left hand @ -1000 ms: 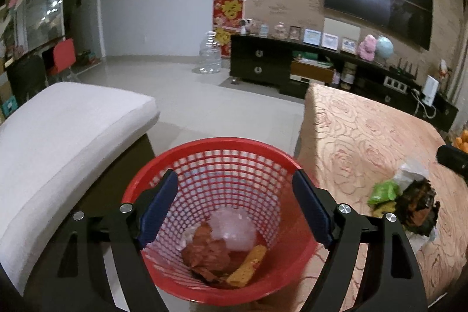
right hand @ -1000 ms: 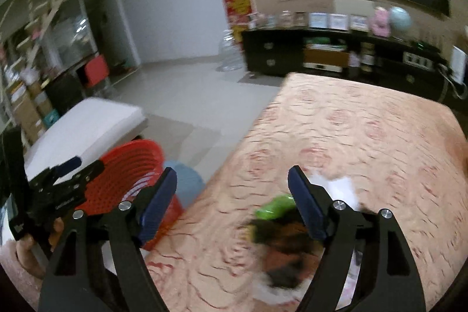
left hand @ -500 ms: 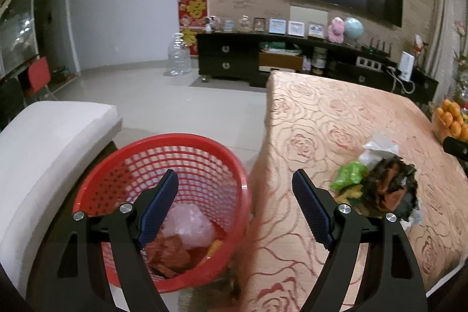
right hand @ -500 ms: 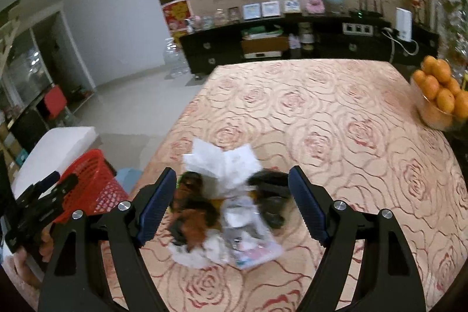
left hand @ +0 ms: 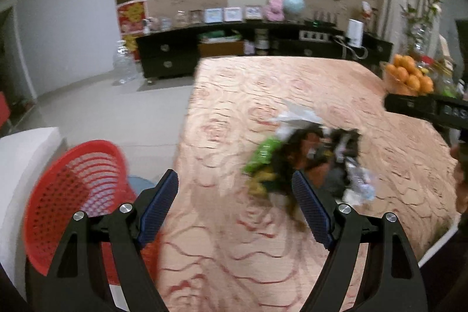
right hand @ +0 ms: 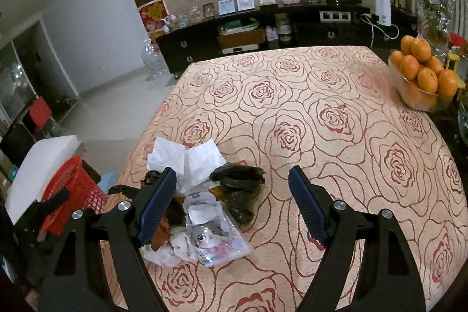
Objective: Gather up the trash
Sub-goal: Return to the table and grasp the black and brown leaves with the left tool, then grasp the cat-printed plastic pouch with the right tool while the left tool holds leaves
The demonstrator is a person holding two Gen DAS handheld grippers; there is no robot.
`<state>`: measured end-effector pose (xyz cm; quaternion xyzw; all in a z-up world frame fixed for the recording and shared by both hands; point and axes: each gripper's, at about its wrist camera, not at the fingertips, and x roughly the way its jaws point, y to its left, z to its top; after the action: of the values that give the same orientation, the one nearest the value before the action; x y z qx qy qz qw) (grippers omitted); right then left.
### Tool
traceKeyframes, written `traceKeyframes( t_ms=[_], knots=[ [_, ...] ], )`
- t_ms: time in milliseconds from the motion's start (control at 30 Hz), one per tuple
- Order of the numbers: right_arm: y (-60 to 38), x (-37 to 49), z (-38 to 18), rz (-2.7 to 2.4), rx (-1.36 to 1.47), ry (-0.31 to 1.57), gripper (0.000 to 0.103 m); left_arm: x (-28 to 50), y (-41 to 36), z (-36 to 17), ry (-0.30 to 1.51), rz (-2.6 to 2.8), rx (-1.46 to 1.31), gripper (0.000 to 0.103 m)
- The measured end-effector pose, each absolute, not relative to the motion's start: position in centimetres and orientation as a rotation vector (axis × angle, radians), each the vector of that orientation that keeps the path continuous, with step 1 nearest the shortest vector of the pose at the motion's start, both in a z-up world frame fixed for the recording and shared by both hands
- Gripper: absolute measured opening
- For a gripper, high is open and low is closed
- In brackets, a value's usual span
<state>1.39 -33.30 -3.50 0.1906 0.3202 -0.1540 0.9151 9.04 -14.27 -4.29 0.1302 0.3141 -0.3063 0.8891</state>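
Rose-patterned table; red basket on the floor at its near left corner. Trash pile lies on the table's near left part. Left gripper and right gripper: jaws apart, holding nothing, above the cloth.

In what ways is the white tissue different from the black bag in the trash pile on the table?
The tissue is white and matte; the black bag is dark and glossy. The tissue stands up in crumpled peaks at the far edge of the pile; the bag lies lower, on the pile's right side. The tissue looks like paper, the bag like thin plastic. Both are crumpled and rest on the rose-patterned tablecloth, held by neither gripper.
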Motion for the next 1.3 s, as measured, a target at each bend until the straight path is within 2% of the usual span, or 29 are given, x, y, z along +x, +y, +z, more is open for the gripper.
traceKeyframes(
  t_ms=[567,700,733,800,1300],
  knots=[
    [-34.3,0.9,-3.9,-0.322,0.428,0.672,0.076,9.4,-22.1,-7.8,0.792,-0.76,0.292,0.076],
    [-34.6,0.7,-4.1,-0.325,0.441,0.675,0.076,9.7,-22.5,-8.3,0.818,-0.779,0.302,0.048],
    [-34.7,0.6,-4.2,-0.325,0.445,0.676,0.076,9.7,-22.5,-8.4,0.822,-0.778,0.303,0.043],
    [-34.7,0.6,-4.3,-0.324,0.448,0.679,0.076,9.9,-22.3,-8.4,0.82,-0.774,0.298,0.04],
    [-32.5,2.3,-7.3,-0.185,0.456,0.781,0.076,10.7,-15.4,-3.4,0.694,-0.739,0.119,0.037]
  ],
)
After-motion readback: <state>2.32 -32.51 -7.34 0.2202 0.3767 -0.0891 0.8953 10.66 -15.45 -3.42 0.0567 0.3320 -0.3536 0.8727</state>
